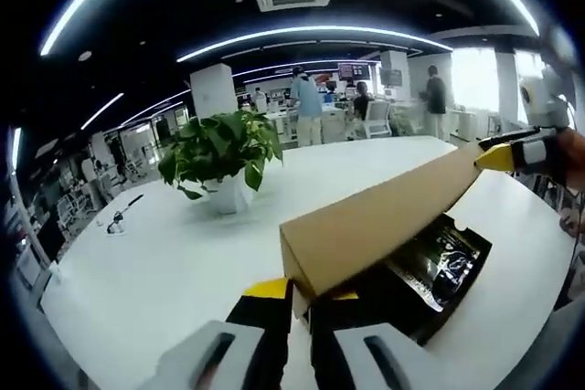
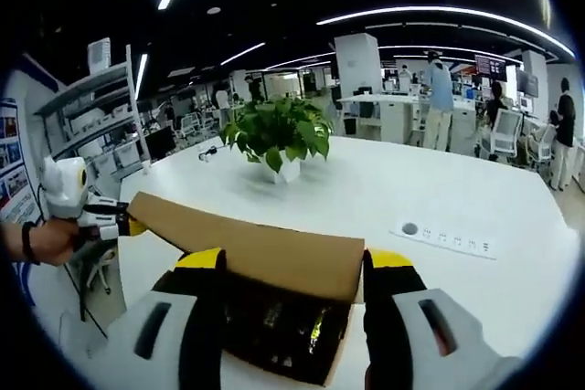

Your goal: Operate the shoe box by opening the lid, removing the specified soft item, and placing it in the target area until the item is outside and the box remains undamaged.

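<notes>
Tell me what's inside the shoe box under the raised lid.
Under the lifted lid, the shoe box holds something dark and glossy with yellowish print, maybe a bag. The lid covers most of it, so what the item is cannot be told.

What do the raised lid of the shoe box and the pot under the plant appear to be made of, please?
The lid looks like plain brown cardboard: matte, uniformly tan, with thin flat edges and a folded corner. The pot looks like white glazed ceramic or smooth plastic; it is plain and even in tone, but too small here to tell which.
</notes>
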